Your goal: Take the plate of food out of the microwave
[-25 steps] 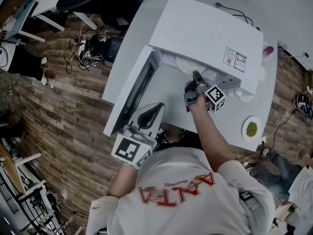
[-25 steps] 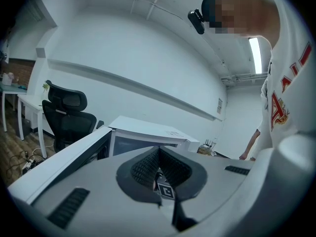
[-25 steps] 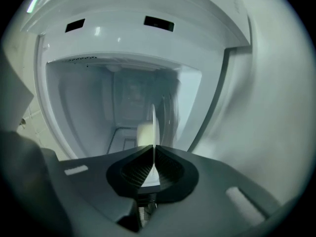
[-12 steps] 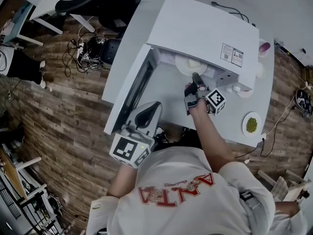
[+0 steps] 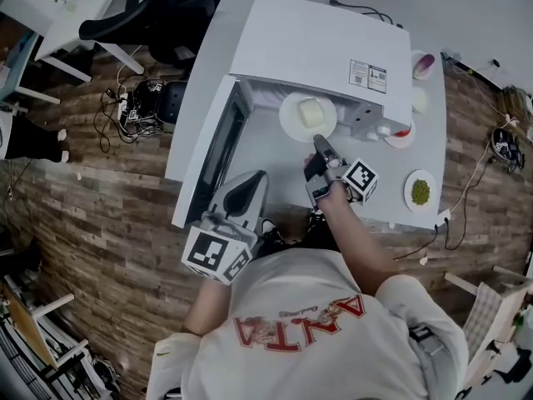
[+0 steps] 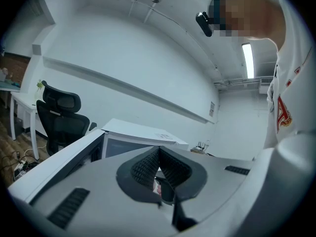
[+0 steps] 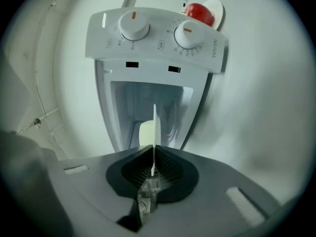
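Observation:
The white microwave (image 5: 316,48) stands on the white table with its door (image 5: 208,152) swung open to the left. A white plate (image 5: 293,123) bearing a pale block of food (image 5: 310,112) sits at the mouth of the cavity, partly outside it. My right gripper (image 5: 319,142) is shut on the plate's near rim. In the right gripper view the plate (image 7: 155,127) runs edge-on between the jaws of the right gripper (image 7: 153,158), with the food (image 7: 145,132) on its left. My left gripper (image 5: 247,188) hangs low by the door's front corner, shut and holding nothing.
To the right of the microwave are a small plate of green food (image 5: 420,192), a dish with a red item (image 5: 401,133) and a purple item (image 5: 423,65). The two control knobs (image 7: 134,24) face the right gripper. A black office chair (image 5: 137,19) and floor cables (image 5: 133,102) lie left.
The right gripper has drawn back toward me, and the plate has slid from deep inside the cavity out to its mouth. The left gripper has hardly moved.

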A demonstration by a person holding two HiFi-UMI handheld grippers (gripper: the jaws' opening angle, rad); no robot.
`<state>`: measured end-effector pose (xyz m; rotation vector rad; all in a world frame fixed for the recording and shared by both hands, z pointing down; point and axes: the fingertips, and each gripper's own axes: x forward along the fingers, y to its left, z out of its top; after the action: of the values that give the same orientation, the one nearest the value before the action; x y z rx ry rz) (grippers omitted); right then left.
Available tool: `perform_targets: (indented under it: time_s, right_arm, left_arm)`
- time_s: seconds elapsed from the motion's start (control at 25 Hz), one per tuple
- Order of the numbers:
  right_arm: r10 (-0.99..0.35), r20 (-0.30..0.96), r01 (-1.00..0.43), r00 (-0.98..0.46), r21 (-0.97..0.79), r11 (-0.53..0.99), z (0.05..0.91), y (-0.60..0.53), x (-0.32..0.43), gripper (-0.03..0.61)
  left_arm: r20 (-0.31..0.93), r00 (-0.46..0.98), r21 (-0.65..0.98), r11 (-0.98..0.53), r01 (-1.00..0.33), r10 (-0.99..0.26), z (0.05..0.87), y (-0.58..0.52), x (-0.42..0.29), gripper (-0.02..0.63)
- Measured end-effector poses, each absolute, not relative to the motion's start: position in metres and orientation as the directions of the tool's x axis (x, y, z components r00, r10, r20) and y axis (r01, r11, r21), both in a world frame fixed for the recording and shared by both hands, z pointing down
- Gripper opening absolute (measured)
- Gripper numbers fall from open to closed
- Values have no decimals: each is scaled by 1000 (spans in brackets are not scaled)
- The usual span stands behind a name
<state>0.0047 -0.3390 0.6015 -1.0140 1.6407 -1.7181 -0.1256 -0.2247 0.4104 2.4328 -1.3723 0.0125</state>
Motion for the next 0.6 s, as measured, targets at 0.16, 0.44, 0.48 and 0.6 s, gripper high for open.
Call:
perform_targets:
  time_s: [0.16,0.44,0.48,0.6]
  right_arm:
    - [-797,139,-104,-588,-990,-97,601,-301,11,15]
    - [-794,154,-124,-588,-987,-99,614,-238,51,15]
    - [-797,165,-134,-581,-985,-106,619,-231,60,15]
    - [-812,189,-159,-553,-980,-120,631,-212,86,15]
  left_arm:
    - [163,569,297,-510,-807,-806,407,-219,-114,9]
    - [156,654,310,-592,-744,-740,415,-208,-85,9]
    - [158,665,315,-601,-735,-730,417,-207,-80,9]
    - [178,698,321,-630,-707,-694,420,-207,-62,9]
